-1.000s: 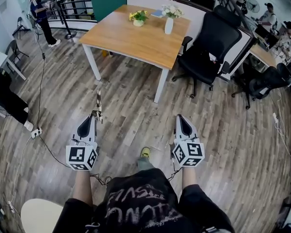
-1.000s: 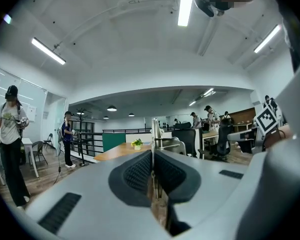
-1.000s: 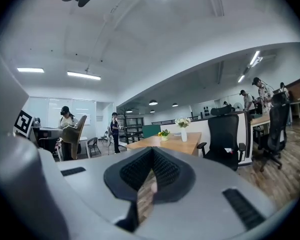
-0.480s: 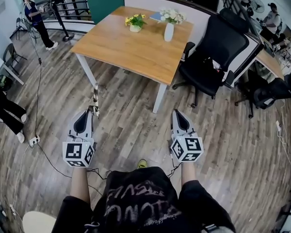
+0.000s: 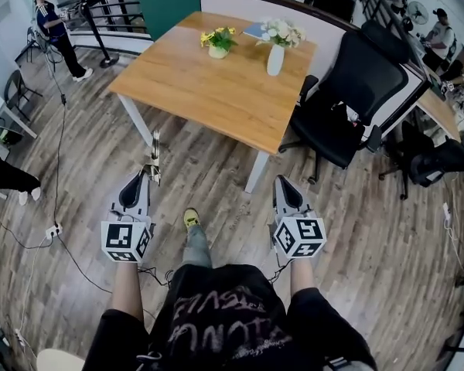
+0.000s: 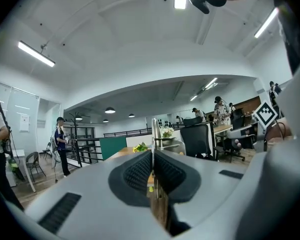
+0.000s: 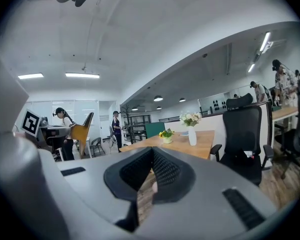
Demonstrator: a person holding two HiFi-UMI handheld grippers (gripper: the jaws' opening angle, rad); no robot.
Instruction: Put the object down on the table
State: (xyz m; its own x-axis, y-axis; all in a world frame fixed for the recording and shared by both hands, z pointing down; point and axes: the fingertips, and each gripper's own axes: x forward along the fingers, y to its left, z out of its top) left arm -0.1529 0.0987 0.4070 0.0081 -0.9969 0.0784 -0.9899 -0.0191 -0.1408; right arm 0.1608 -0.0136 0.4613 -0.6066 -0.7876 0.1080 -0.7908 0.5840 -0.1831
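Facing open floor (image 5: 216, 180) up to the table (image 5: 205, 91). Finding its near half bare. Meeting a vase (image 5: 275, 59) and flower pot (image 5: 218, 50) at the far edge, a black chair (image 5: 348, 91) on the right.

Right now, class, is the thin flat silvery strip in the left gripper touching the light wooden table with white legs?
Apart. The head view shows floor planks between the thin silvery strip and the near edge of the wooden table.

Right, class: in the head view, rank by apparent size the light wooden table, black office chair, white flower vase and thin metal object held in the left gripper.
1. light wooden table
2. black office chair
3. white flower vase and thin metal object: too alike to rank, and the object is nearer the camera.
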